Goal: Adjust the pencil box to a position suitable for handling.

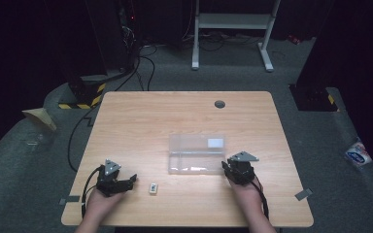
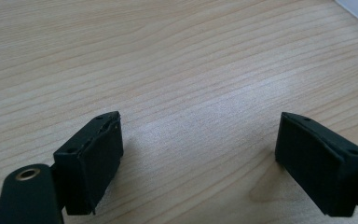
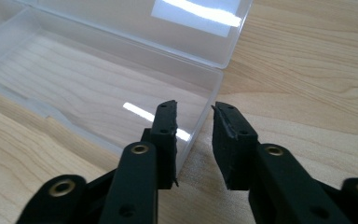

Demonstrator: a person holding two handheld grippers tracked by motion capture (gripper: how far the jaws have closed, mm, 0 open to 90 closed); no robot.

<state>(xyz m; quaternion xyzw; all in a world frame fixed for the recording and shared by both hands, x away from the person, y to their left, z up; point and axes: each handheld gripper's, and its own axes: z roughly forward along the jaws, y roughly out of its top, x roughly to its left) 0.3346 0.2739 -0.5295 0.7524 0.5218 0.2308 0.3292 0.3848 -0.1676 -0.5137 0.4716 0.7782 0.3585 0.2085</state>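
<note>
box: clear plastic box (image 1: 196,154) lies lid-open, centre frame, apparently empty | item: small white block (image 1: 153,188) on bench (image 1: 141,121), lower centre, not yet loaded | left tool (image 1: 121,184): jaws wide, empty | right tool (image 3: 195,140): jaws slightly parted astride box's end wall, not pressing

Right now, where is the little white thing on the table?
In the high view, the little white thing lies on the table near the front edge, just right of the left gripper and in front of the clear box.
</note>
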